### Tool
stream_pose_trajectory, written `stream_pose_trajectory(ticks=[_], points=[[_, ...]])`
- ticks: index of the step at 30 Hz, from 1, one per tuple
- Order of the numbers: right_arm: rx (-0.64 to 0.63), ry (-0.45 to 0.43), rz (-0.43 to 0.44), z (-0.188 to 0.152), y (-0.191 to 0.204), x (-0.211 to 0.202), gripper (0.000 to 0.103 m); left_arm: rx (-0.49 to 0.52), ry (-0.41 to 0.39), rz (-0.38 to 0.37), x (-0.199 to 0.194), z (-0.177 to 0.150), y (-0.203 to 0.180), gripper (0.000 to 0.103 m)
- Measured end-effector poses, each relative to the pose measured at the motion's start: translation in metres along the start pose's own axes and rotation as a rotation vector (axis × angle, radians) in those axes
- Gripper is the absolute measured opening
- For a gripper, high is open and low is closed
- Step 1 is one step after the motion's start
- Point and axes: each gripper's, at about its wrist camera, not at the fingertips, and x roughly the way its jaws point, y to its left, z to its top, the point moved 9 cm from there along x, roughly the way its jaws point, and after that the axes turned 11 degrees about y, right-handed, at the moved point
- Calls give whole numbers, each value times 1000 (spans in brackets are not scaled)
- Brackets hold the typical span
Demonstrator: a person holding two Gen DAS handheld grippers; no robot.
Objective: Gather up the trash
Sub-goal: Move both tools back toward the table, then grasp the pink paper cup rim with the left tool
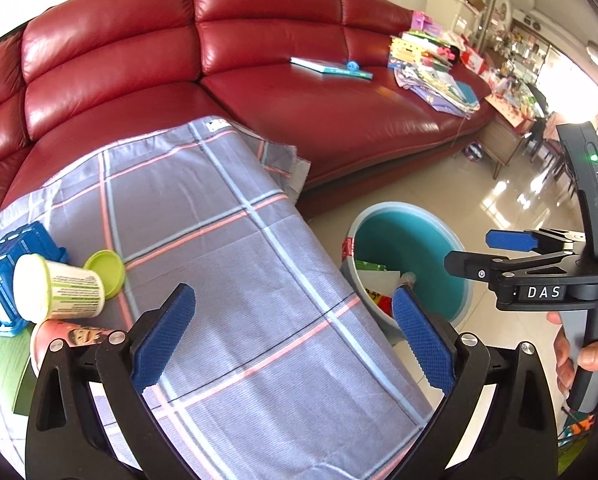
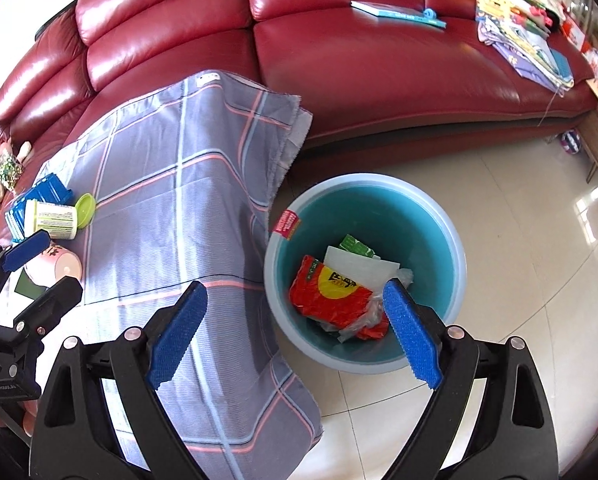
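Observation:
A grey-blue bin (image 2: pixel 363 178) with a teal inside stands on the floor beside the cloth-covered table. In it lie a red wrapper (image 2: pixel 331 296), white paper (image 2: pixel 355 266) and clear plastic. My right gripper (image 2: pixel 295 292) hangs open above the bin's left rim with nothing between its pads. On the checked cloth (image 1: pixel 227 216) at the left lie a tipped white cup (image 1: pixel 59 288), a green lid (image 1: pixel 105 272), a blue pack (image 1: pixel 11 264) and a pink cup (image 1: pixel 71 336). My left gripper (image 1: pixel 293 300) is open and bare over the cloth, to the right of those items.
A red leather sofa (image 1: pixel 259 60) runs behind, with a book (image 1: pixel 331 68) and a heap of toys and papers (image 1: pixel 431 72) on it. Glossy floor tiles (image 2: pixel 519 280) surround the bin. A hand (image 1: pixel 587 356) holds the right gripper (image 1: pixel 487 252). Plush toys (image 2: pixel 3 168) sit far left.

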Motion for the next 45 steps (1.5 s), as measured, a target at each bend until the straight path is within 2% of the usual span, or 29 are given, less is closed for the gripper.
stream_pose_trajectory(ticks=[10,22,30,39,42,45], points=[[-120,5,-7,-4,63,-8,86,-65,-22,63,-38,-29,56,99],[-349,39,-8,0,189,5,86,-212,-2,232,-82,-85,201,99],[-498,42,0,11,283,13,86,-321,0,262,-103,-103,279,99],[-621,37,-26,27,365,29,86,-351,4,259,-101,-94,319,99],[-657,49,-51,27,374,42,85,-356,10,260,-100,-97,328,99],[-671,59,-58,28,379,52,77,-365,15,262,-99,-102,334,99]])
